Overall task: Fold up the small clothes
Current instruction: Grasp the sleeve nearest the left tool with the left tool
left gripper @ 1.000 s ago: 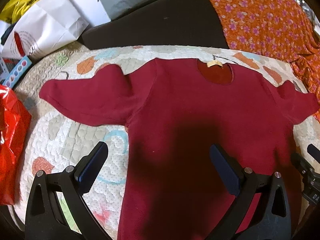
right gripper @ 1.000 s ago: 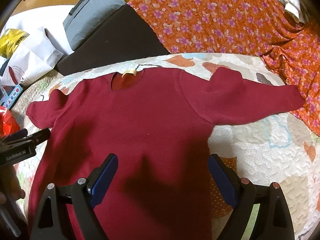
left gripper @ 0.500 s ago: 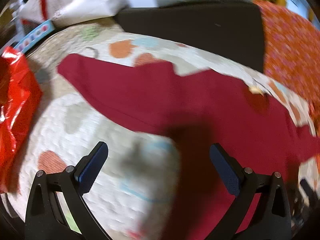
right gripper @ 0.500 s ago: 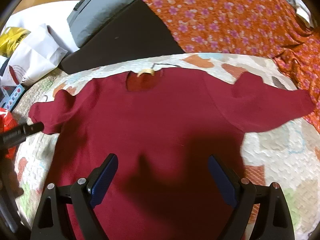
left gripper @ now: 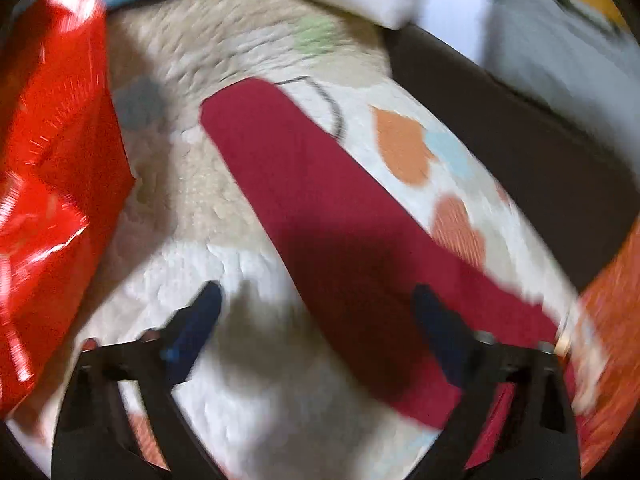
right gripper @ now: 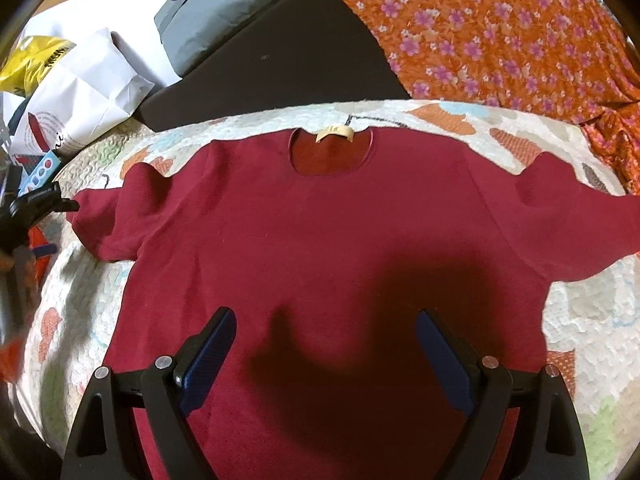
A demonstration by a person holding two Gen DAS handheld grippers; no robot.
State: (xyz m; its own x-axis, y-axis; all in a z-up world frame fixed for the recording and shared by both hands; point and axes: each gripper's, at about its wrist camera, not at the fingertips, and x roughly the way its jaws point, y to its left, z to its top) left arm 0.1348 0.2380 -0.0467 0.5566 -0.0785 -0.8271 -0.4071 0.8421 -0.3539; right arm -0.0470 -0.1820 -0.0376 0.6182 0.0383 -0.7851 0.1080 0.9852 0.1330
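1. Dark red shirt (right gripper: 320, 240) flat on quilted mat (right gripper: 580, 320), collar at far side, both sleeves out to left and right — no fold made.
2. Left gripper (left gripper: 316, 320) fingers wide apart, empty, pointed along left sleeve (left gripper: 288, 184); blurred view.
3. Right gripper (right gripper: 326, 344) fingers wide apart, empty, above near middle of shirt body.
4. Red bag (left gripper: 48, 184) just left of mat; orange floral cloth (right gripper: 500, 32) far right.
5. Left to do, by judgement: sleeves in, then body folded — task barely begun.
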